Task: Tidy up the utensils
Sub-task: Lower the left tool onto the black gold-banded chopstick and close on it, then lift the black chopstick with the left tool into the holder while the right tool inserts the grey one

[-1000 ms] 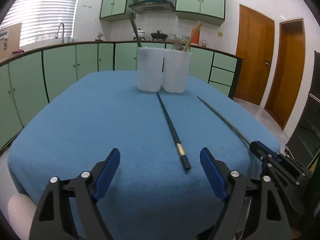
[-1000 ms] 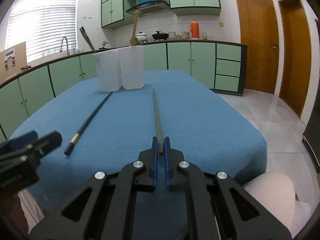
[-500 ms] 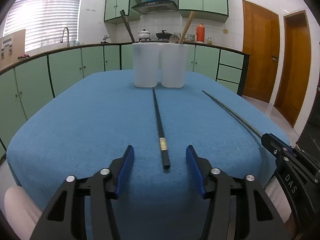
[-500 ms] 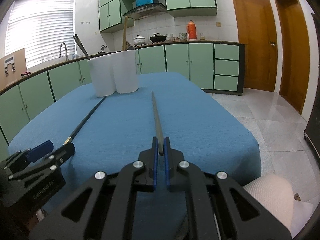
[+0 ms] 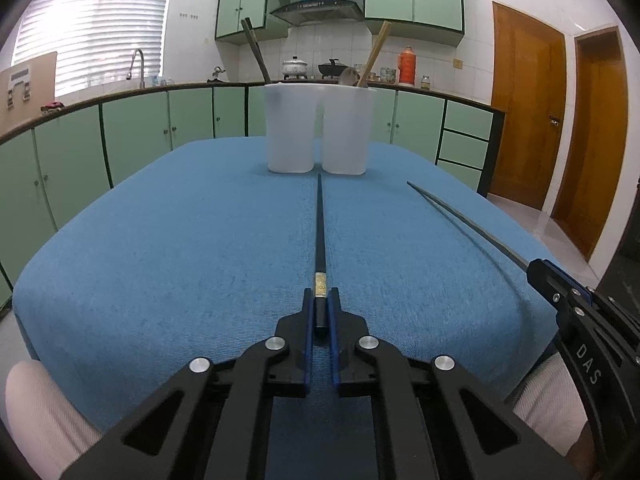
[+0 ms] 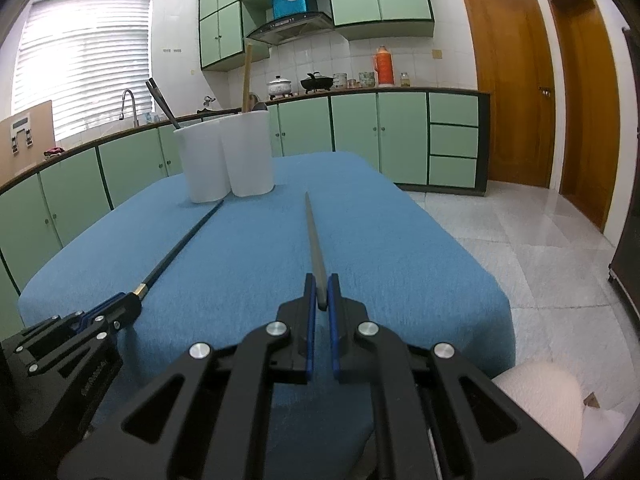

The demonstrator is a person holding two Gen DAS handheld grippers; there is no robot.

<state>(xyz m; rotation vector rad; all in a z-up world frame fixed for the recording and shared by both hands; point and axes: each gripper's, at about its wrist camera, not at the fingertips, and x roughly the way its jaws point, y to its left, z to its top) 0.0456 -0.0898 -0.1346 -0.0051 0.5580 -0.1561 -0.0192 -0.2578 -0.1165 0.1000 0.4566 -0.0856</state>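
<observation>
Two chopsticks: one (image 5: 320, 240) clamped in left tool (image 5: 320, 308).

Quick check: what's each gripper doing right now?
Left gripper: just closed, shut on the black chopstick.
Right gripper: shut on the other chopstick.

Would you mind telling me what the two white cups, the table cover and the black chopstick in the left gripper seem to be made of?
White cups: probably plastic, matt and slightly translucent, light showing through the walls.
Table cover: woven cloth, blue, with a fine visible weave and soft rounded edges.
Black chopstick: smooth dark lacquered wood or plastic, unclear which, with a gold band near its thick end.
</observation>
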